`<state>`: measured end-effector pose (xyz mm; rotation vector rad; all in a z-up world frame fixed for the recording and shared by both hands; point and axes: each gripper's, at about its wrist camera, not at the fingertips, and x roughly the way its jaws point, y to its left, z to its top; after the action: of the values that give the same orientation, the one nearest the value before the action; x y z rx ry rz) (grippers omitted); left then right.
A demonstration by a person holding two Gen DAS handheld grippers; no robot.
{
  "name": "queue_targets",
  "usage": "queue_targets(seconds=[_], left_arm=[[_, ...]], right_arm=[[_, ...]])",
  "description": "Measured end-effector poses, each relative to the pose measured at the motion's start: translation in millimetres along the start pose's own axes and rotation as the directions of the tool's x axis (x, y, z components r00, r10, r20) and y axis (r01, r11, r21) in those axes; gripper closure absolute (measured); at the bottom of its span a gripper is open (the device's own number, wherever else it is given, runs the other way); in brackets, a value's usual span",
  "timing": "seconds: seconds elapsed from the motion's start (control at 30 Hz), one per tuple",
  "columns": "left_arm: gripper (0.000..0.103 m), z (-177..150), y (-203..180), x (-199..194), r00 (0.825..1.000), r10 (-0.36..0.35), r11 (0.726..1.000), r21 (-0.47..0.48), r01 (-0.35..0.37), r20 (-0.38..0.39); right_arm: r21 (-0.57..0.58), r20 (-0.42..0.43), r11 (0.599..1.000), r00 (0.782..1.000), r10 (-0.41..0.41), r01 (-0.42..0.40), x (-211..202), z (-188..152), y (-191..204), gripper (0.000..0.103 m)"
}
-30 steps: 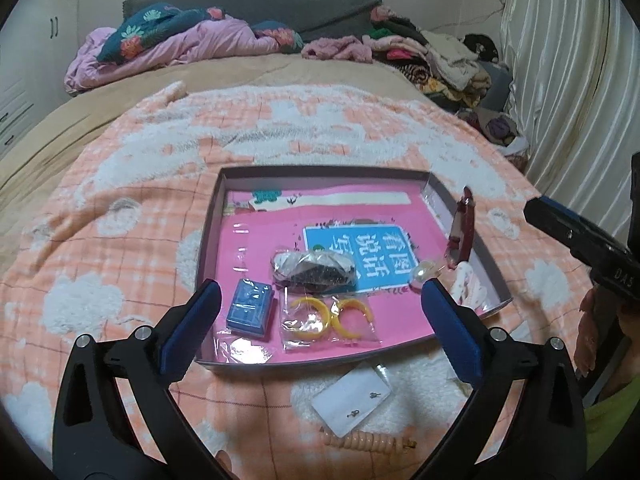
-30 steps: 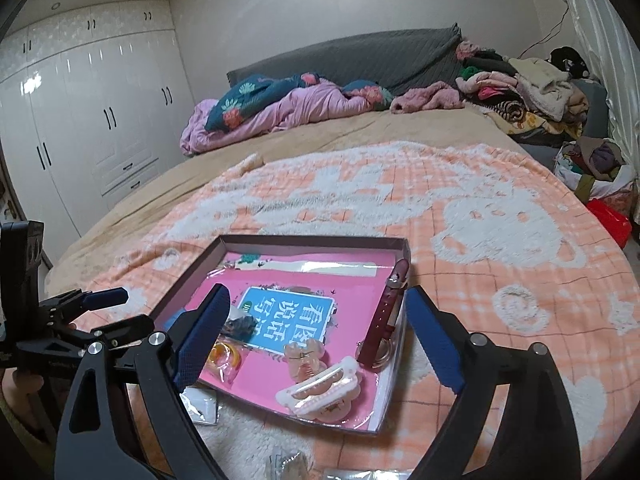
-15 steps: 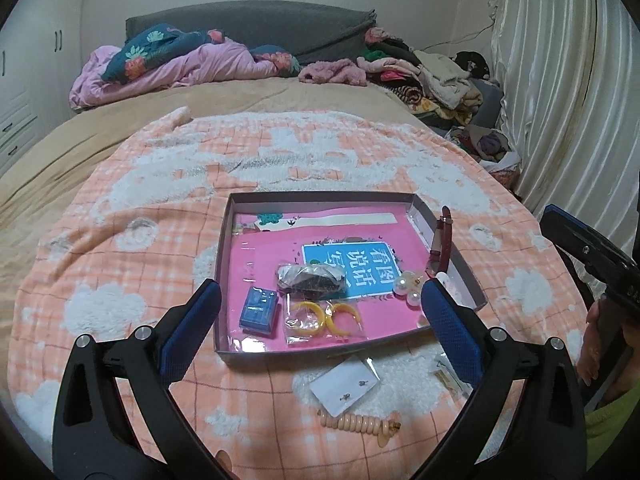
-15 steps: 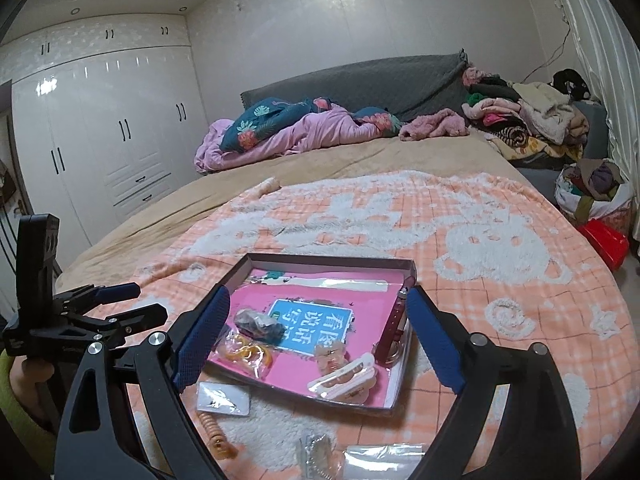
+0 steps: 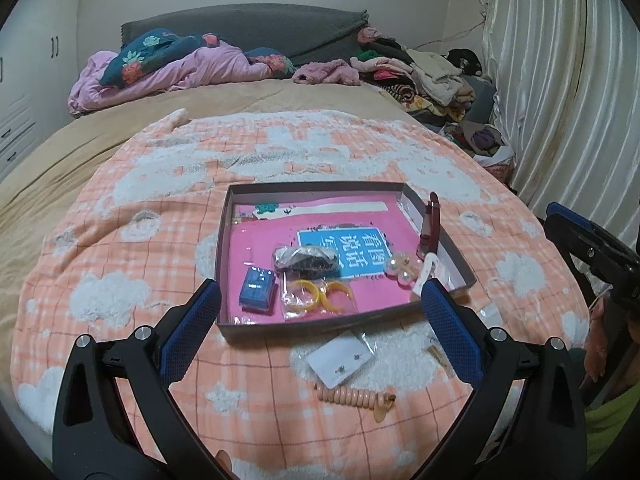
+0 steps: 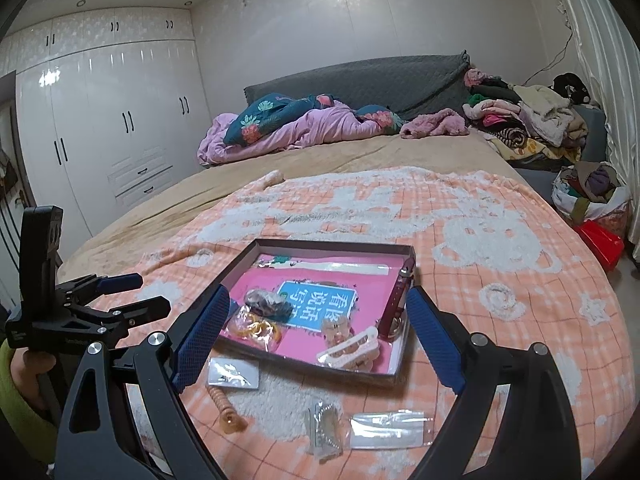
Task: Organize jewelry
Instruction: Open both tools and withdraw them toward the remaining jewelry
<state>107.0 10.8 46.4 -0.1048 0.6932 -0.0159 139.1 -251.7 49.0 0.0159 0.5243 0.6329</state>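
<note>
A shallow grey tray (image 5: pixel 304 187) with a pink lining lies on the blanket; it also shows in the right wrist view (image 6: pixel 332 243). Inside are a blue box (image 5: pixel 257 289), bagged yellow hoops (image 5: pixel 316 300), a dark bagged item (image 5: pixel 306 258), clear beads (image 5: pixel 401 267), a red watch strap (image 5: pixel 433 222) and a white hair claw (image 6: pixel 348 349). In front of the tray lie an earring card (image 5: pixel 340 360), a peach coil hair tie (image 5: pixel 352 395), a bagged metal piece (image 6: pixel 325 426) and a clear bag (image 6: pixel 387 430). My left gripper (image 5: pixel 320 332) and right gripper (image 6: pixel 316 334) are open and empty, held back above the tray's near edge.
The orange and white blanket (image 5: pixel 160 240) covers a tan bed. Bedding and clothes (image 5: pixel 192 64) pile up at the headboard, more clothes (image 5: pixel 432 76) at the right. A curtain (image 5: pixel 568 100) hangs on the right, white wardrobes (image 6: pixel 100 120) stand on the left.
Both grippers have pulled back and up from the tray, so it looks smaller and the loose items in front of it have come into view. Both stayed open.
</note>
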Motion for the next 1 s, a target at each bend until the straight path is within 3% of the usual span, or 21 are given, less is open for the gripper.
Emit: queue_targets(seconds=[0.7, 1.0], left_arm=[[0.009, -33, 6, -3, 0.998, 0.006, 1.000, 0.020, -0.005, -0.057], [0.009, -61, 16, 12, 0.991, 0.017, 0.999, 0.035, -0.013, -0.136]], right_arm=[[-0.052, -0.112, 0.998, 0.993, -0.024, 0.018, 3, -37, 17, 0.014], [-0.075, -0.203, 0.997, 0.978, -0.050, 0.035, 17, -67, 17, 0.014]])
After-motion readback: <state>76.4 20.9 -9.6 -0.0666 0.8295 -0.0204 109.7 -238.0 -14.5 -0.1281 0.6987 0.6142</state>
